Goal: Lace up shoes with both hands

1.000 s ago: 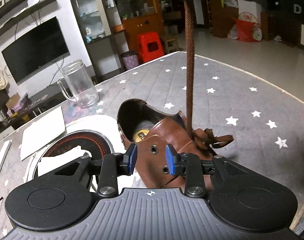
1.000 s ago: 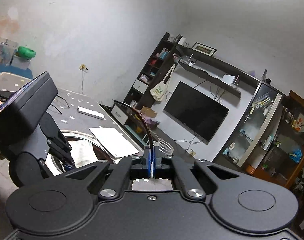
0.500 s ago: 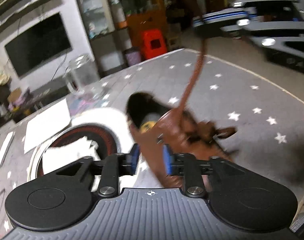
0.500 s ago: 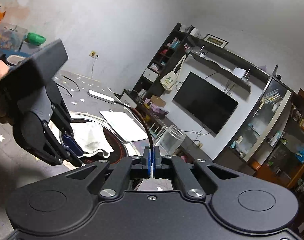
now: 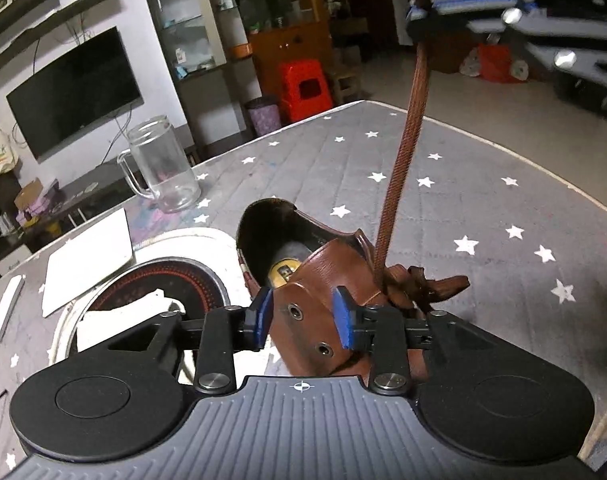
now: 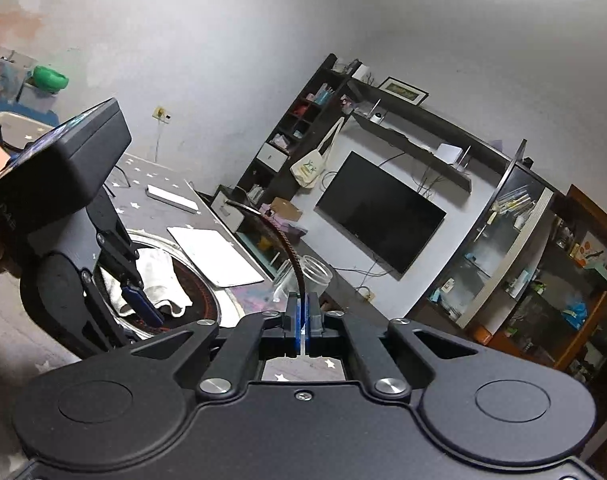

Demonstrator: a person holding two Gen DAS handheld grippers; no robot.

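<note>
A brown leather shoe (image 5: 323, 280) lies on the grey star-patterned table cover, its opening facing away from me. My left gripper (image 5: 301, 316) has its blue pads on either side of the shoe's eyelet flap, and its jaws are closing on that flap. A brown lace (image 5: 403, 152) runs taut from the shoe's tongue up to my right gripper (image 5: 423, 16), which is shut on it at the upper right. In the right wrist view the lace (image 6: 291, 252) curves up out of the shut pads of that gripper (image 6: 302, 316). One of the left gripper's fingers (image 6: 137, 302) shows at the left.
A clear glass mug (image 5: 163, 168) stands behind the shoe to the left. A round cooker plate (image 5: 175, 276) with a white cloth (image 5: 115, 316) lies beside the shoe, next to a white sheet (image 5: 87, 256) and a white bar (image 5: 5, 308). The table edge (image 5: 503, 152) runs along the right.
The right gripper has carried the lace's upper end rightward, so the lace now slants. The shoe jerked in between and has settled. The left gripper's jaws stand about as before.
</note>
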